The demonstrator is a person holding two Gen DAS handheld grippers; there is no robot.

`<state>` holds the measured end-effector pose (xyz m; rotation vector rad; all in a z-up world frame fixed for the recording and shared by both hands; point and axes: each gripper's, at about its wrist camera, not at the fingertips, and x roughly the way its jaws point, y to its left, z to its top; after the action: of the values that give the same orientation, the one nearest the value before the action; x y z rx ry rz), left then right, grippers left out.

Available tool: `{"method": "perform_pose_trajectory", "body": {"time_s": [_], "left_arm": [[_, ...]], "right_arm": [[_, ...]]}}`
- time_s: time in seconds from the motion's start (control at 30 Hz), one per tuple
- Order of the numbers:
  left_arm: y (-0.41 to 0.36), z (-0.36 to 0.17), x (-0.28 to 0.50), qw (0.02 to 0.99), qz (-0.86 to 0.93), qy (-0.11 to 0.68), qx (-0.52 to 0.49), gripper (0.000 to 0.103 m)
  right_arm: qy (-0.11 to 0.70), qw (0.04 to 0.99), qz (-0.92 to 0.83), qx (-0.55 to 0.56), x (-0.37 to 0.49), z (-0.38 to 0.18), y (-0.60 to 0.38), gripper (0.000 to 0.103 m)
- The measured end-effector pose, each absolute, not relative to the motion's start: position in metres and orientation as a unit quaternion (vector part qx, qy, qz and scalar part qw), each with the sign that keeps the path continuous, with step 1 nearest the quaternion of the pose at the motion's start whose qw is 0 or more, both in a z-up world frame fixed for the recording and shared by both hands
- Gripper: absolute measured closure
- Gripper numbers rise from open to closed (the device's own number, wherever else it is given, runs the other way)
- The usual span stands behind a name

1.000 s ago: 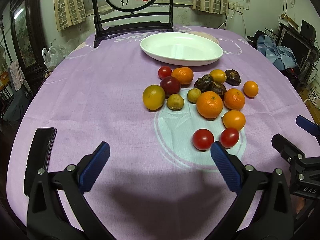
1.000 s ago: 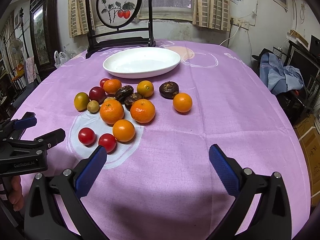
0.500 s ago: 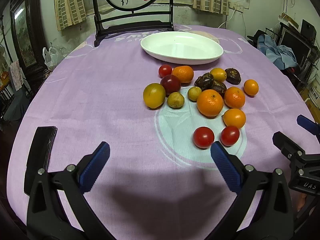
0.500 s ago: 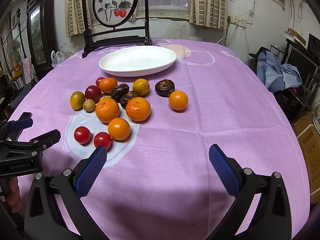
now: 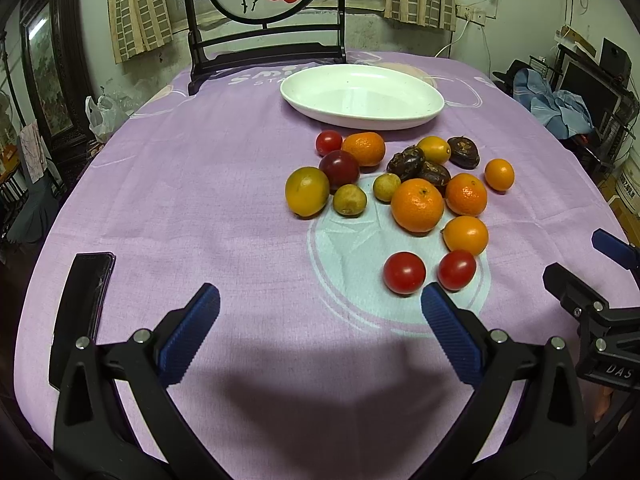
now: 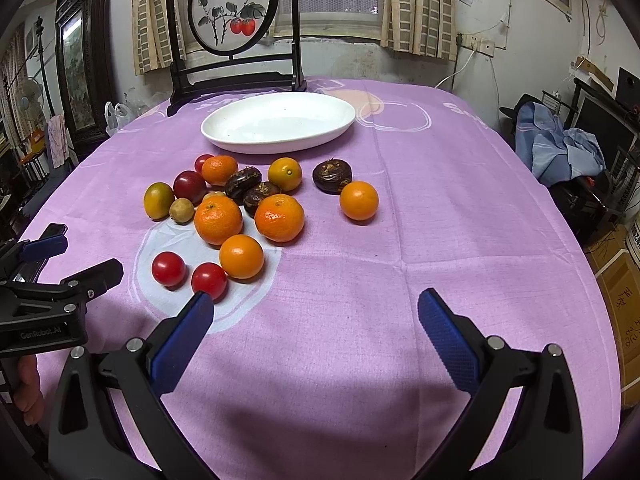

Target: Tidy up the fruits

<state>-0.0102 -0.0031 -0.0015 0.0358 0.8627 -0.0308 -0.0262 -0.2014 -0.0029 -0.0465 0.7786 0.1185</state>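
Note:
A cluster of fruit lies on the purple tablecloth (image 5: 200, 200): oranges such as the big one (image 5: 417, 205), two red tomatoes (image 5: 404, 272) nearest me, a dark plum (image 5: 339, 166), dark wrinkled fruits (image 5: 406, 161) and small yellow-green ones (image 5: 349, 199). Behind the cluster sits an empty white oval plate (image 5: 362, 96) (image 6: 278, 122). My left gripper (image 5: 316, 326) is open, low over the cloth, short of the tomatoes. My right gripper (image 6: 314, 328) is open too, its left finger just in front of a tomato (image 6: 209, 279). An orange (image 6: 359, 200) lies apart on the right.
A dark phone (image 5: 82, 300) lies near the table's left front edge. A framed round painting on a black stand (image 5: 266, 20) rises behind the plate. Blue clothes (image 6: 560, 148) and shelves stand off the table's right side. A hand (image 6: 28, 392) holds the left gripper.
The right gripper has crept forward and left, so the fruit sits closer in its view. The left gripper has hardly shifted. Both stay open.

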Motion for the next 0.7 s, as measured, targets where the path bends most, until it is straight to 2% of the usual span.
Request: {"method": "perform_pose_trajectory", "body": {"time_s": [0.7], "left_arm": [[-0.0046,-0.0018,-0.0124,0.908,-0.015,0.419,0.021,0.002]], "right_arm": [[0.380,0.922,0.064,-0.028,-0.0282,-0.0035,-0.2004,0.001]]}}
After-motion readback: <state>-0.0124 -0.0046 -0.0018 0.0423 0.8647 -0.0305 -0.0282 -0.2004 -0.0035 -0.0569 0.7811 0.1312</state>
